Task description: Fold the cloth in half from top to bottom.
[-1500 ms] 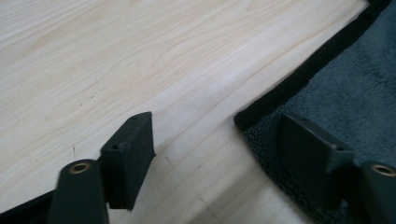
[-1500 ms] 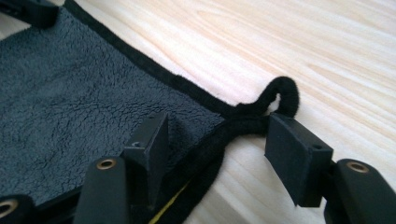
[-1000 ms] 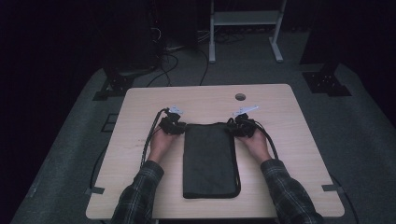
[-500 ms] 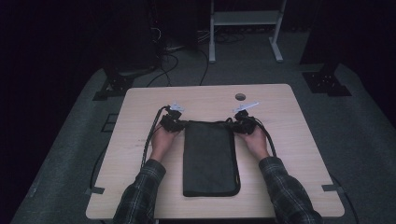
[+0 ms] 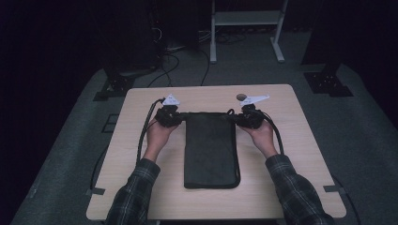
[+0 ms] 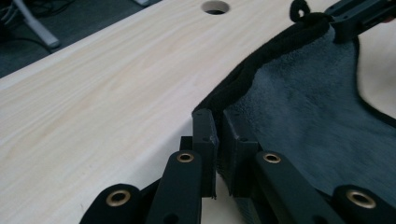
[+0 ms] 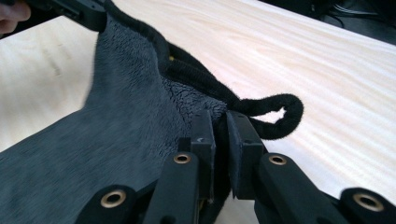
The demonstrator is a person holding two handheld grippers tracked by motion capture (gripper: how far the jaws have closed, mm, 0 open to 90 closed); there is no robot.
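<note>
The left gripper (image 6: 215,154) has just been closing, and its jaws now pinch one far corner of the dark towel (image 5: 210,149); the fleecy cloth is caught between the pads in the left gripper view. The right gripper (image 7: 219,154) has likewise just been closing on the other far corner, right beside the towel's small hanging loop (image 7: 280,114), with cloth pressed between its jaws. In the high view the left gripper (image 5: 167,116) and right gripper (image 5: 248,117) sit at either end of the towel's far edge, which looks lifted a little off the table (image 5: 141,187), though the dim view leaves that uncertain.

The towel lies folded into a long narrow strip down the middle of the table, its near end flat and close to the near edge, its far end just short of the cable hole (image 5: 241,97) by the far edge.

Judging from this, both corners are gripped, so the grasp is done. What remains is the lift and whatever follows, likely folding the far end towards the near end, or opening the towel out.
</note>
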